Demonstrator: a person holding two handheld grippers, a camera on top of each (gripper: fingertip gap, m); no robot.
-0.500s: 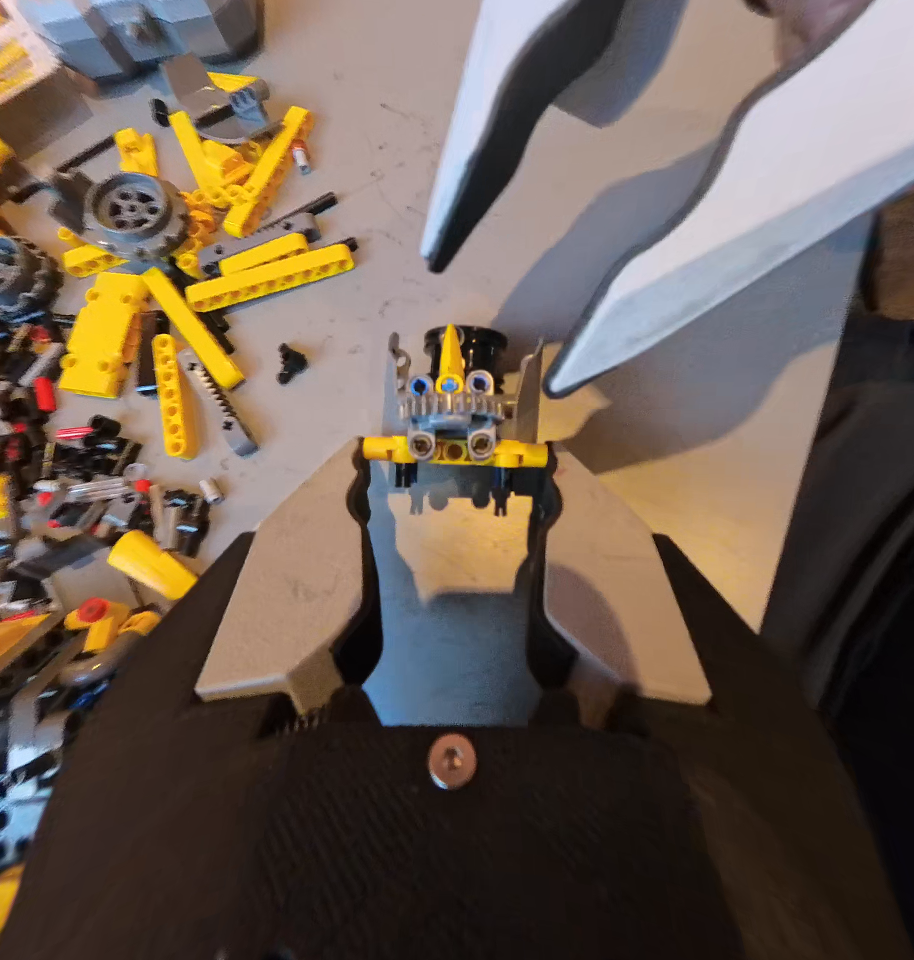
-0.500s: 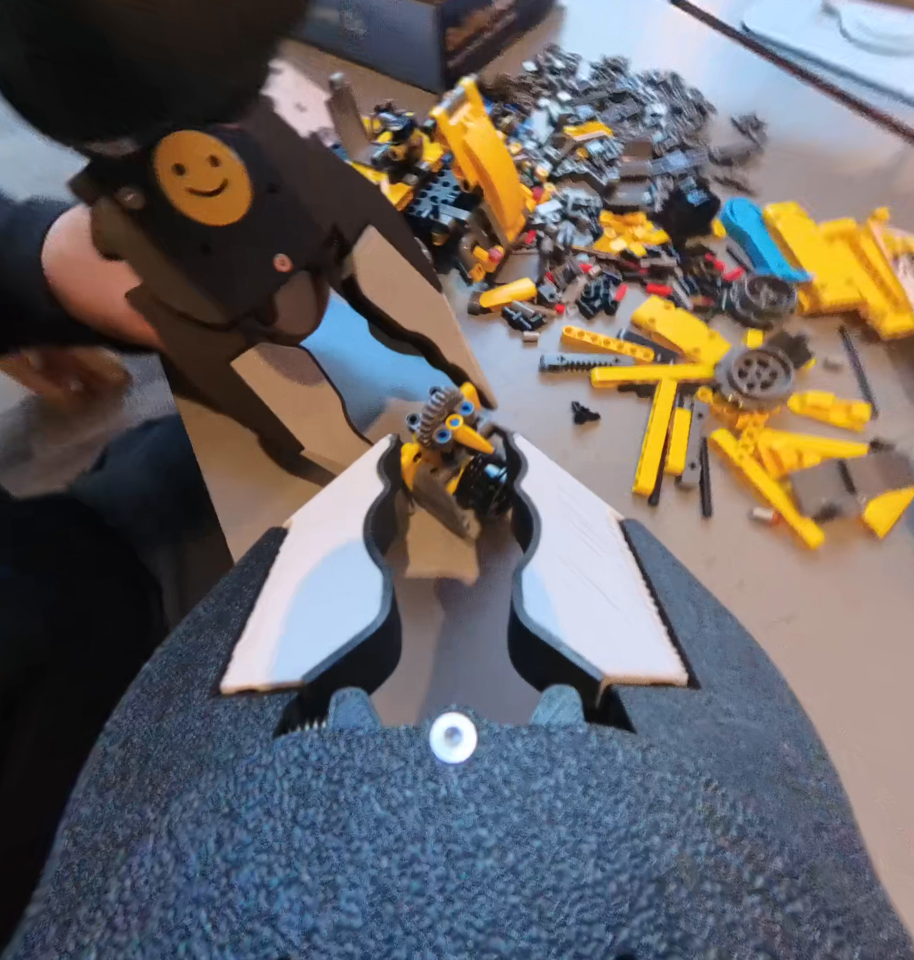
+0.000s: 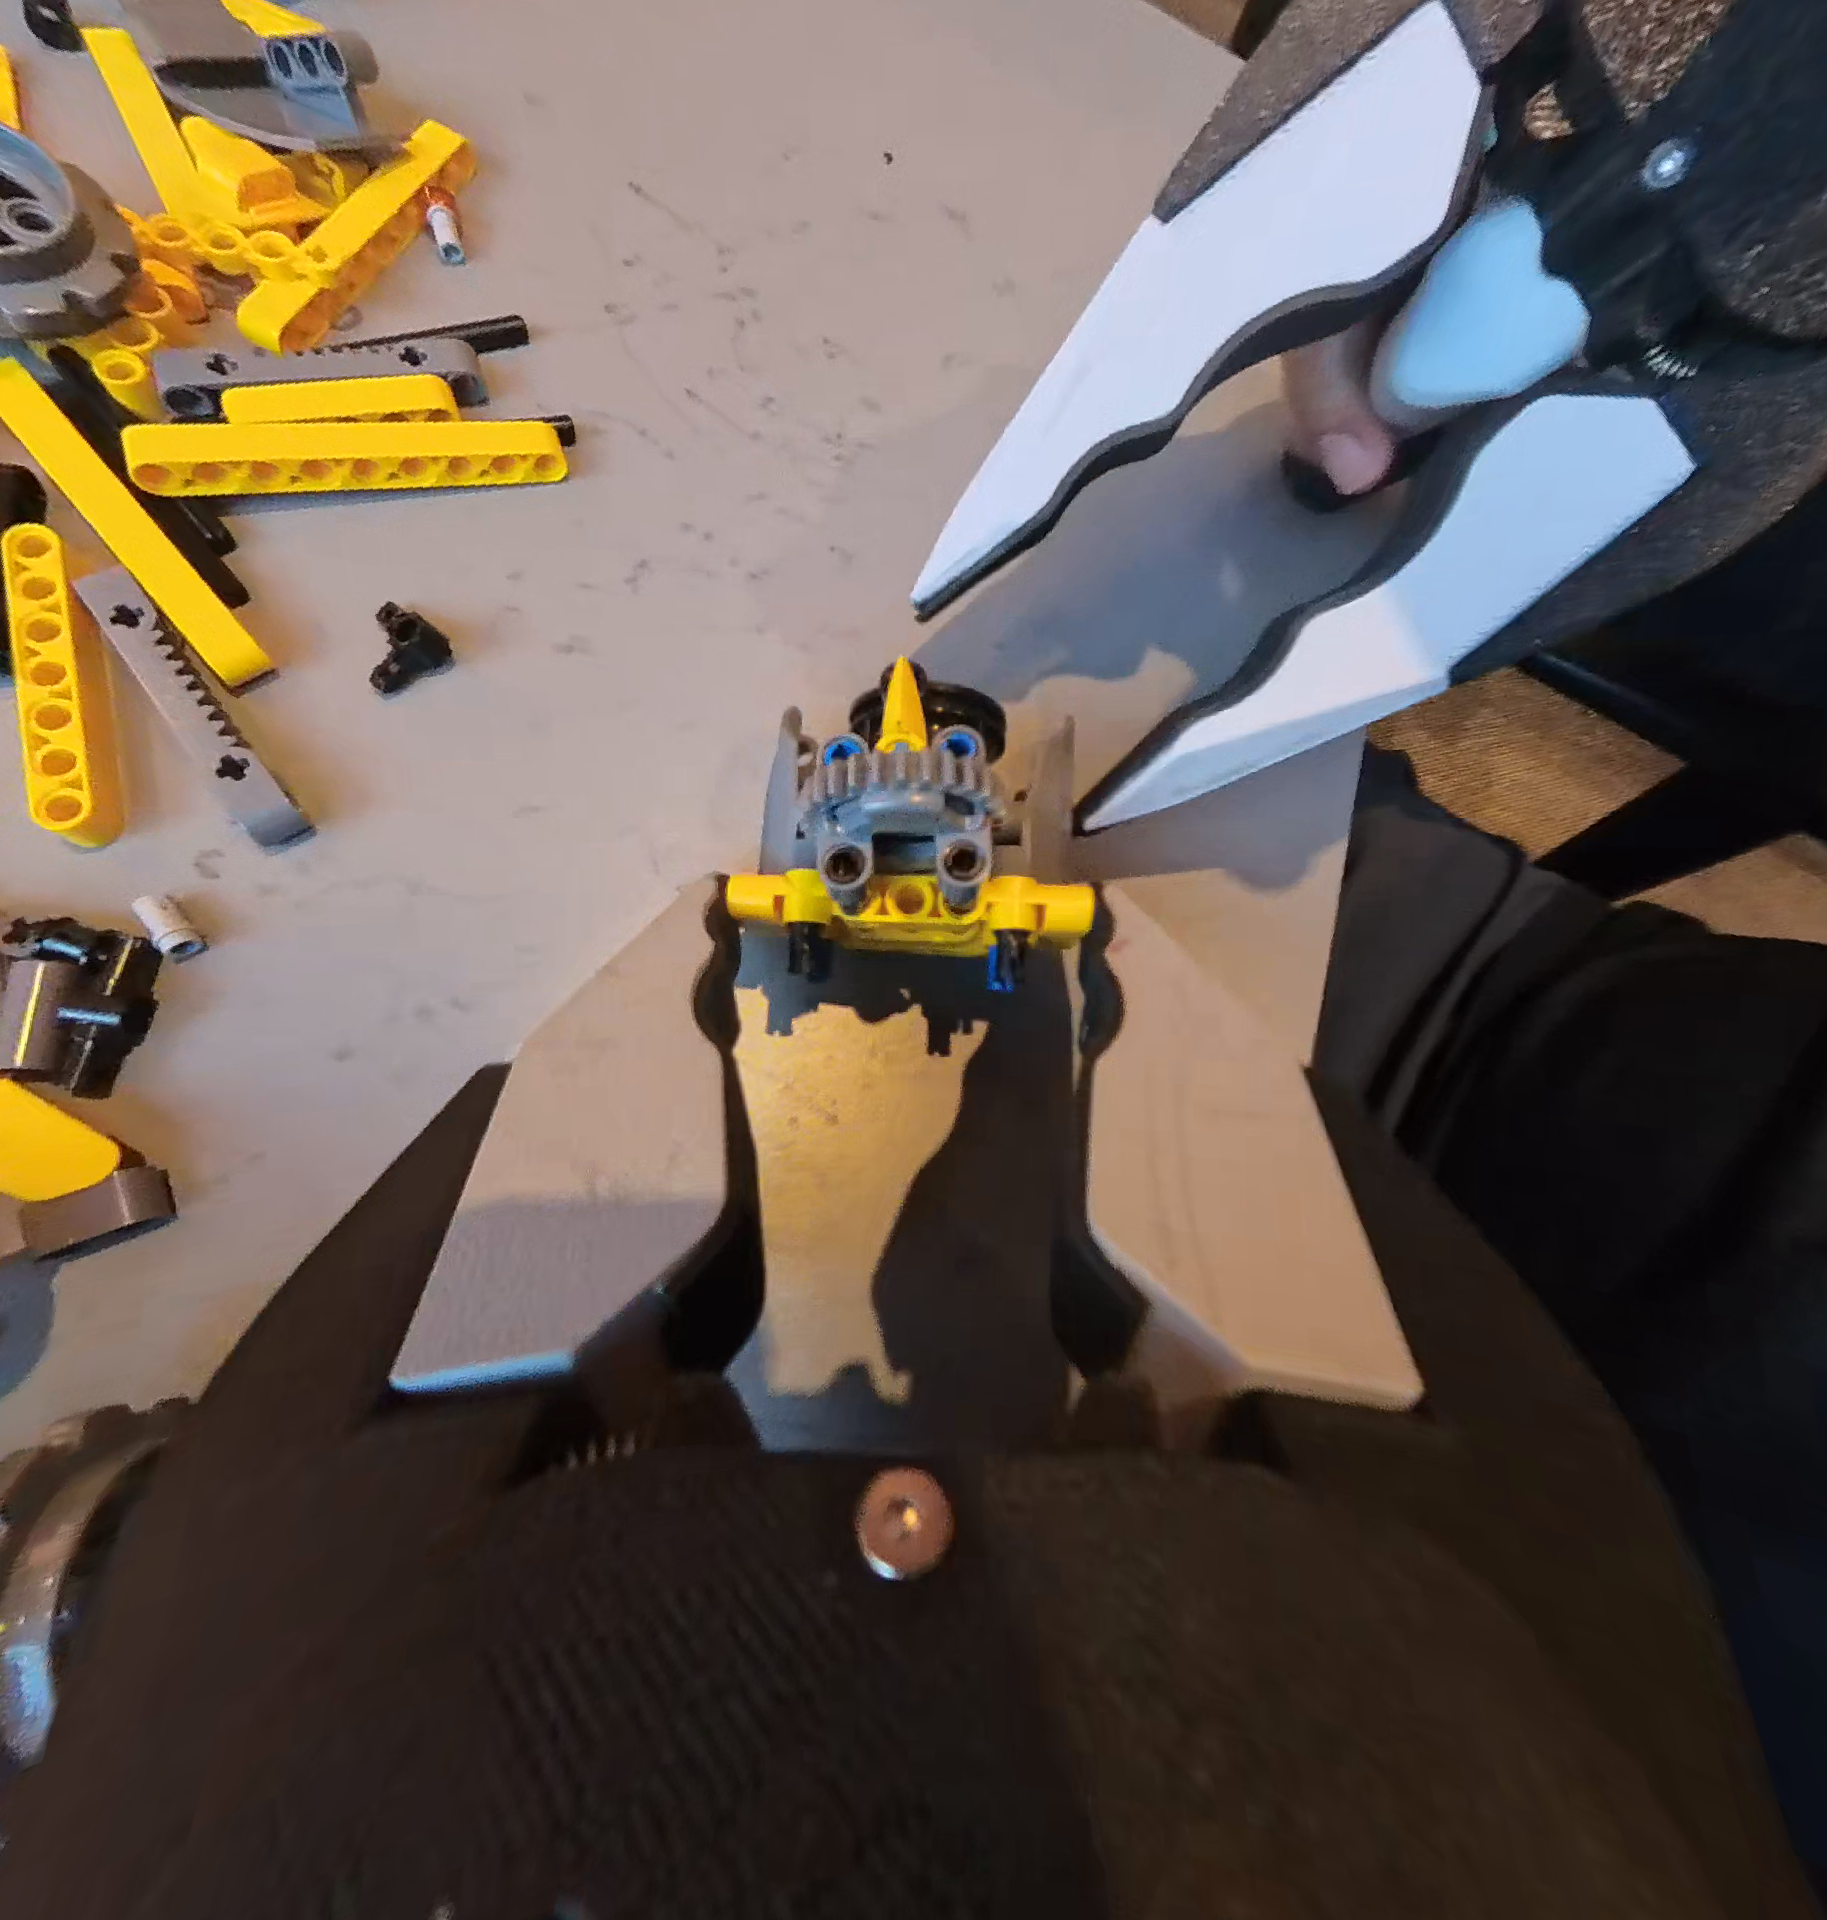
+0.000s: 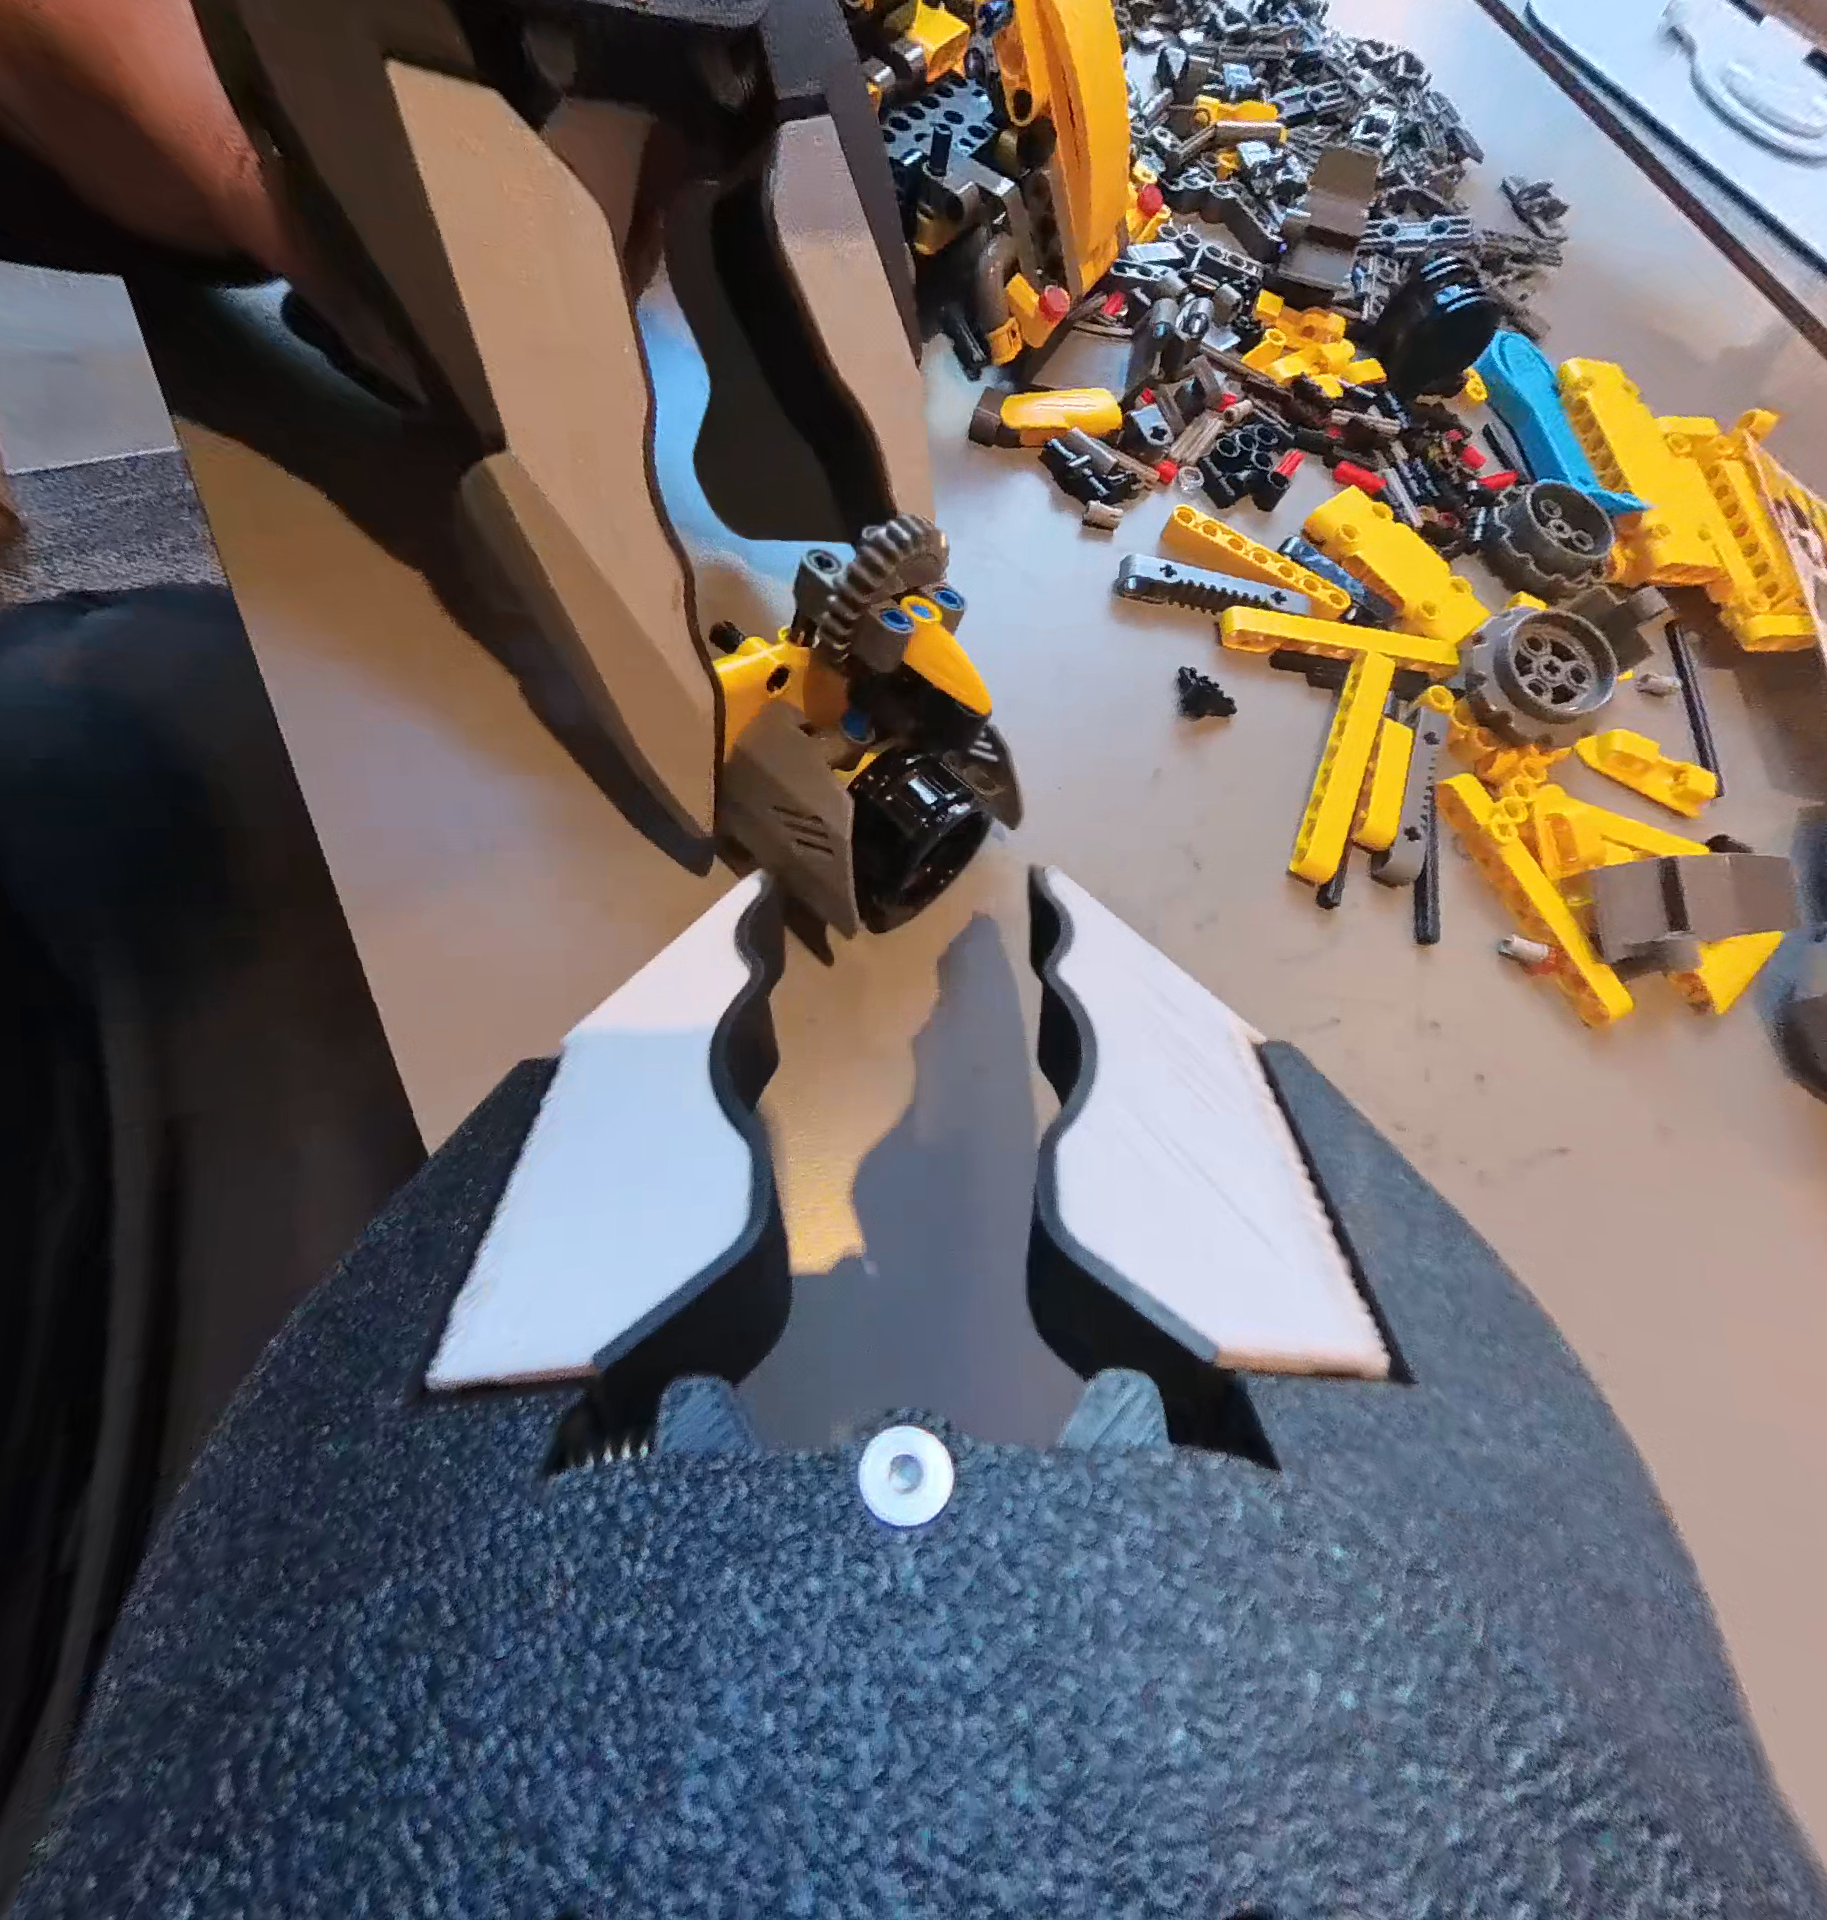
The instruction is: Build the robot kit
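Left wrist view: the left gripper has its fingers closed on the yellow crossbar of a small brick assembly, grey gear on top, yellow spike and black wheel at the far end, held just above the table. The right gripper hangs spread just beyond it, one tip beside the grey side panel.

Right wrist view: the right gripper is wide apart and empty, its left tip touching or just short of the assembly's grey panel. Loose yellow beams lie well apart. A good grip wants the black wheel centred between the tips, with the left hold kept firm
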